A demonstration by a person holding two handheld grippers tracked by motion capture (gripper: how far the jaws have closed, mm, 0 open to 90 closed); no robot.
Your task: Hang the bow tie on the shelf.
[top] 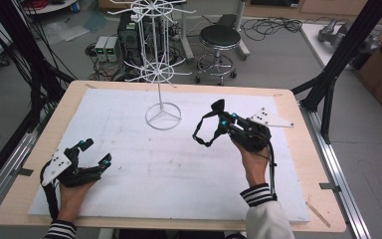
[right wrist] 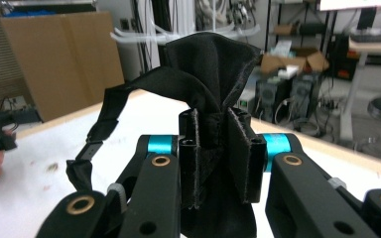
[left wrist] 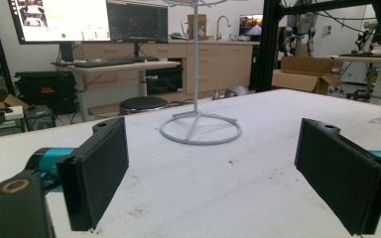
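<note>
My right gripper (top: 223,122) is shut on a black cloth piece with a strap (top: 217,106), holding it above the white mat right of centre. In the right gripper view the cloth (right wrist: 211,64) bunches up between the closed jaws of my right gripper (right wrist: 221,158), and its strap (right wrist: 104,119) loops down to the left. My left gripper (top: 96,151) rests low at the mat's left side, open with nothing between its fingers. The left gripper view shows its wide-apart pads (left wrist: 99,168) framing bare mat.
A white wire display stand (top: 163,116) with a ring base (left wrist: 200,130) rises at the back middle of the white mat (top: 169,169). The wooden table edge (top: 298,124) borders the mat. A stool (top: 220,37) and black frame posts (top: 338,59) stand beyond.
</note>
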